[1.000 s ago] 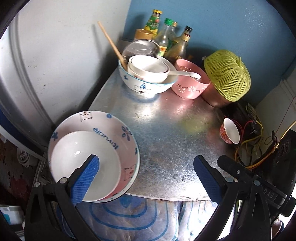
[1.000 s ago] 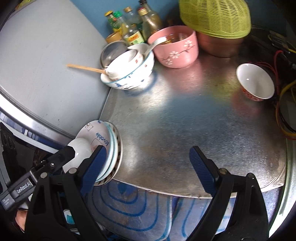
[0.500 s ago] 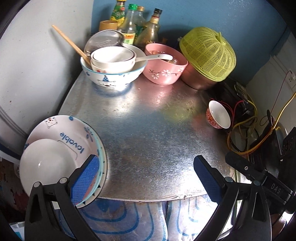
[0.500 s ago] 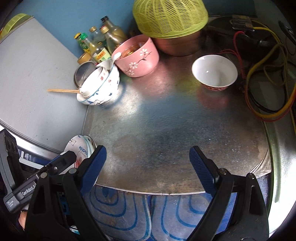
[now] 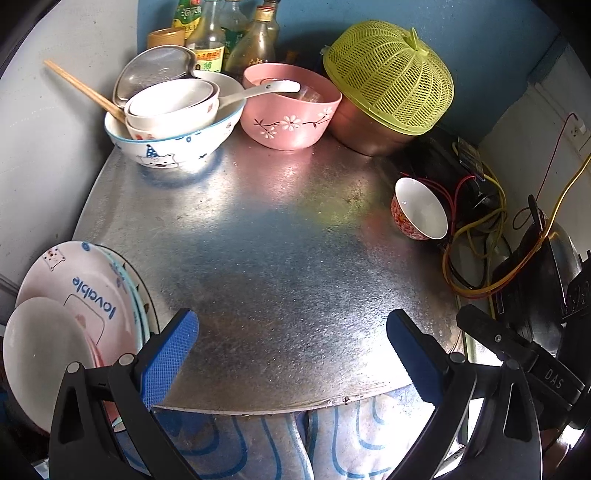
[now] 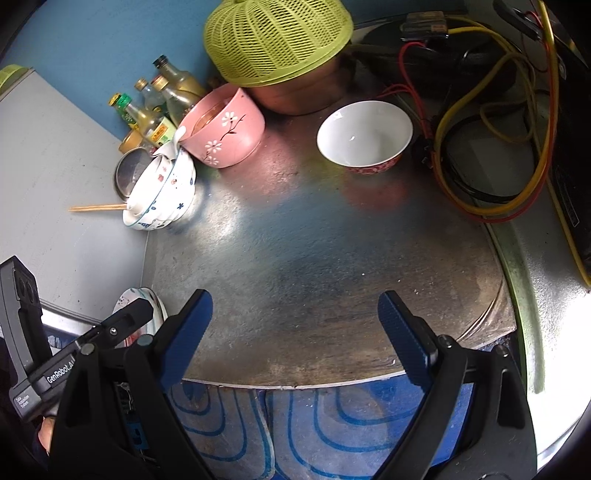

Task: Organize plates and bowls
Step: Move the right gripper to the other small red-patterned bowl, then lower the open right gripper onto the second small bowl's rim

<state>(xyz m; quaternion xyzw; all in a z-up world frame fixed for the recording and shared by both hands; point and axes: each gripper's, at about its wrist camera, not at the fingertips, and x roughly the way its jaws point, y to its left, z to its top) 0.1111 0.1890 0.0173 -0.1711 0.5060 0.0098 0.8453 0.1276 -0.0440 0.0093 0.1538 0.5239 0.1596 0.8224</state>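
Note:
A stack of plates (image 5: 92, 295) with a small white dish (image 5: 44, 350) on top sits at the table's front left corner, just left of my open, empty left gripper (image 5: 291, 354). It also shows in the right wrist view (image 6: 136, 299). A blue-patterned bowl (image 5: 173, 147) holding white bowls, chopsticks and a spoon stands at the back left. A pink flowered bowl (image 5: 291, 118) is beside it. A small red-and-white bowl (image 6: 364, 136) stands at the right, well ahead of my open, empty right gripper (image 6: 295, 328).
A green mesh cover (image 5: 391, 74) over a copper bowl, sauce bottles (image 5: 221, 33) and a metal lid stand at the back. Tangled cables (image 6: 491, 122) and a black appliance lie at the right. The metal table (image 5: 277, 251) ends at a front edge above patterned cloth.
Both grippers drew right and back from the plate stack, which now sits farther left in view. The small red-and-white bowl appears nearer in the right wrist view. Both stay open.

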